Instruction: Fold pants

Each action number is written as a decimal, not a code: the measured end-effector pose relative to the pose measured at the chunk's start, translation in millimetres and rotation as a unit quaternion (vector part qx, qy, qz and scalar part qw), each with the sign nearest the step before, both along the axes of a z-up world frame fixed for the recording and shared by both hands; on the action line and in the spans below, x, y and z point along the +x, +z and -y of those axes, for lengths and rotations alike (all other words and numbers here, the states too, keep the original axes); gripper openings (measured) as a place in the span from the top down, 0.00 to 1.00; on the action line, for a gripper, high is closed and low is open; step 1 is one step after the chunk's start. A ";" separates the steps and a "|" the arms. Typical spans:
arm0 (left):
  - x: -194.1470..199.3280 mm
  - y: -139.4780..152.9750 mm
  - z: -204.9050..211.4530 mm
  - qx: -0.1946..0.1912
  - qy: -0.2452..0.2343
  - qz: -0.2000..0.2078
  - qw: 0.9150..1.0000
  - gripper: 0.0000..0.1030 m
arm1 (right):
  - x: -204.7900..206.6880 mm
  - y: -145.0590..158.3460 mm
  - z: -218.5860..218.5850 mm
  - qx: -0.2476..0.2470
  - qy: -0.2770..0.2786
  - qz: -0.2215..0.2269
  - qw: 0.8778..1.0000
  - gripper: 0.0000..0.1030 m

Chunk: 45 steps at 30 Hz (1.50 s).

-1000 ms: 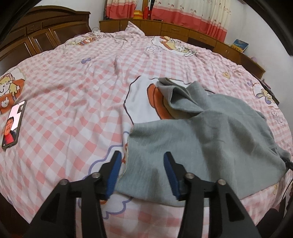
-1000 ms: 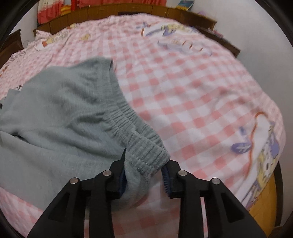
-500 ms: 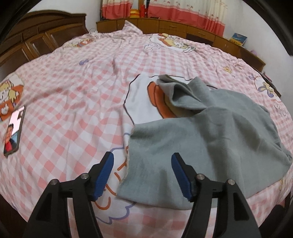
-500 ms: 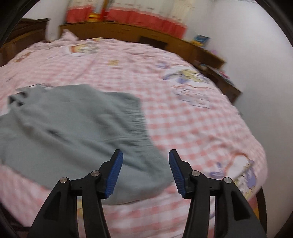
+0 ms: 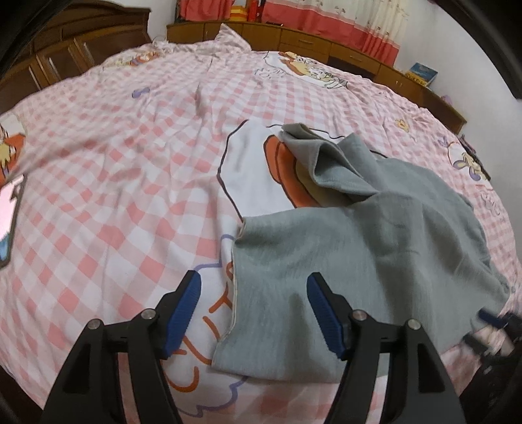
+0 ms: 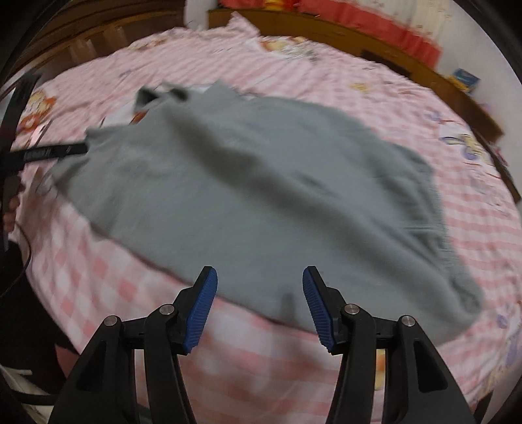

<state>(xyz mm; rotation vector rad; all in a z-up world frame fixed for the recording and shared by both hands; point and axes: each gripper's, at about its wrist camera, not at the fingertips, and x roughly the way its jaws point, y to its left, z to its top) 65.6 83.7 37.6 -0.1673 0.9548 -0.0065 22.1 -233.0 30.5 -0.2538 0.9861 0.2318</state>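
Both tongs stood wide apart and held nothing: the left tongs hovered over the pants' hem end, their blue pads straddling the cut edge of the near leg without touching it, and the right tongs hung above the pants' near edge, close to the waistband end. The grey pants lay on the pink checked bed, toward its near side, with their long axis running across the left wrist view: hems pointed left toward the white and orange cartoon print on the cover, the waistband pointed right. One leg lay flat and nearest the left tongs; the other leg, beyond it, was rumpled and folded over on itself, its opening turned up so that a yellowish inner side showed. In the right wrist view the pants were blurred, the gathered elastic waistband just readable at the right and the hems at the far left. A phone lay on the bed well to the left of the pants, cut off by the frame's edge. Wooden cabinets with red and cream curtains above them ran beyond the bed, and a book rested on them, its cover too small to read.
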 end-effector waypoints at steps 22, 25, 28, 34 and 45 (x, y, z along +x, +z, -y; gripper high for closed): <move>11.0 -15.8 28.6 0.066 0.004 0.024 0.997 0.44 | 17.3 -35.7 -28.6 0.016 -0.021 0.017 0.999 0.36; 9.3 -13.9 23.9 0.073 0.020 0.024 0.997 0.66 | 14.9 -33.9 -28.7 0.029 -0.024 0.023 0.999 0.49; 7.2 -10.3 11.9 0.050 0.036 0.023 0.998 0.80 | 12.4 -30.8 -34.9 0.028 -0.021 0.031 0.999 0.70; -3.4 7.8 -4.2 0.007 0.036 0.034 0.999 0.91 | 10.2 -21.5 -39.5 0.027 -0.021 0.039 0.999 0.90; -35.9 51.4 -21.6 -0.005 0.047 0.057 0.997 0.95 | -13.1 8.5 -27.4 0.074 0.003 0.040 0.996 0.92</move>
